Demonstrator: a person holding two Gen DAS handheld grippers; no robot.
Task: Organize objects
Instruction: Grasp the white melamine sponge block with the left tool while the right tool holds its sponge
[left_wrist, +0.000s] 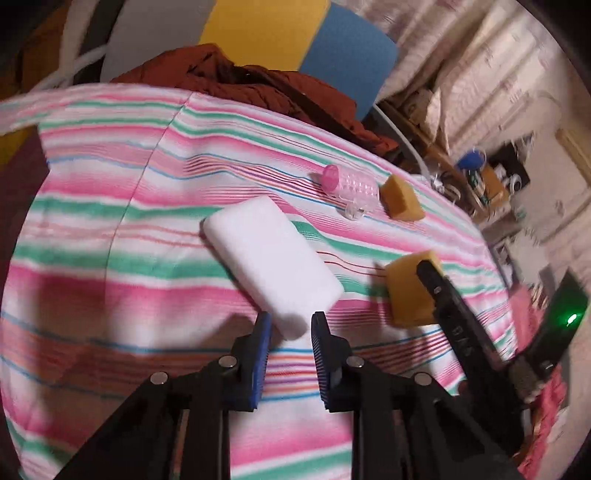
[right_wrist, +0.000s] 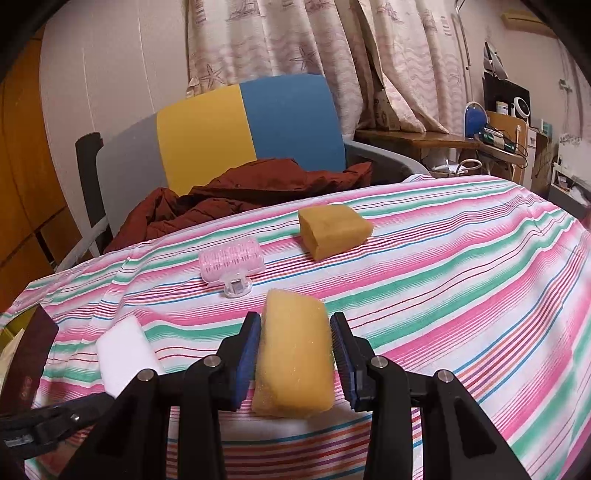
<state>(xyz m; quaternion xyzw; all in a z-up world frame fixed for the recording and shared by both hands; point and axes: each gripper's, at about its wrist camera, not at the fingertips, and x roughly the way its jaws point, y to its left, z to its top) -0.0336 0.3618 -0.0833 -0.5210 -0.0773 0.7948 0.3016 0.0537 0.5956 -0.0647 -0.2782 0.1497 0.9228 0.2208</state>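
Right claw (right_wrist: 295, 350) level, low over striped cloth (right_wrist: 461, 266), pinching yellow sponge (right_wrist: 293, 362). Left claw (left_wrist: 290, 325) tilted down, parted, white sponge (left_wrist: 271, 258) end between tips.

Patterned curtains (right_wrist: 295, 37), yellow-blue headboard (right_wrist: 251, 129), wooden desk (right_wrist: 413, 140)

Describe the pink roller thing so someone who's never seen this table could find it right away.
On the striped tablecloth, look toward the far edge, near the rust-red jacket. The pink hair roller lies on its side left of the far yellow sponge. Unlike the sponge blocks, it is a bumpy cylinder with a clear plastic clip.
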